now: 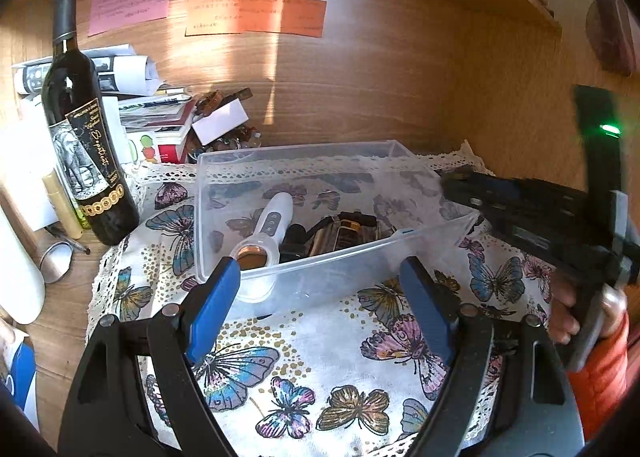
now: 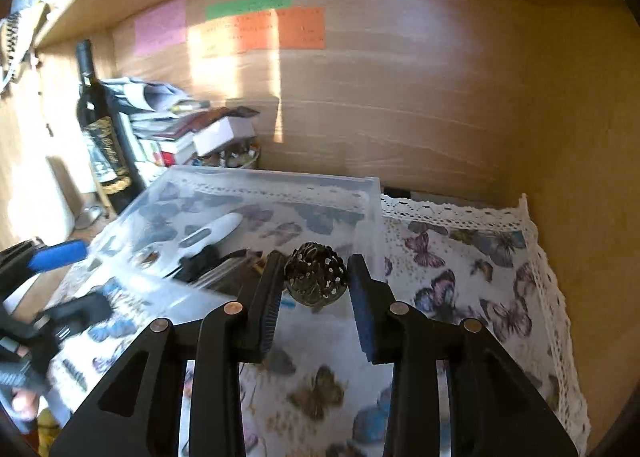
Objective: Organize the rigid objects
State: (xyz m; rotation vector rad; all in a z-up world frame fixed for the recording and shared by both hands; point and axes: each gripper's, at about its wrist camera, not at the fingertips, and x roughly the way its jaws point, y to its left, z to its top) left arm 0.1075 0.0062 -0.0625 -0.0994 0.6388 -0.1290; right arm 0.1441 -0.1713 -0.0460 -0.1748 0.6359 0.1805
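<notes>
Blur smears clear bin's [image 2: 372,217] dark contents [image 2: 216,269].

1. Wooden desk surface [image 1: 56,341], set in a wooden alcove; bare wood shows left of the cloth.
2. Butterfly-print cloth [image 1: 304,341] with lace edging, lying flat on the desk.
3. Clear plastic bin [image 1: 224,177], on the cloth, towards its back edge.
4. Dark wine bottle [image 1: 86,129], upright, on the desk just left of the cloth's back-left corner.
5. Pale gold tube [image 1: 64,205], at the bottle's base, left of the cloth.
6. Small round mirror [image 1: 56,261], on bare wood left of the cloth.
7. Stack of books and papers [image 1: 156,113], behind the cloth's back-left corner.
</notes>
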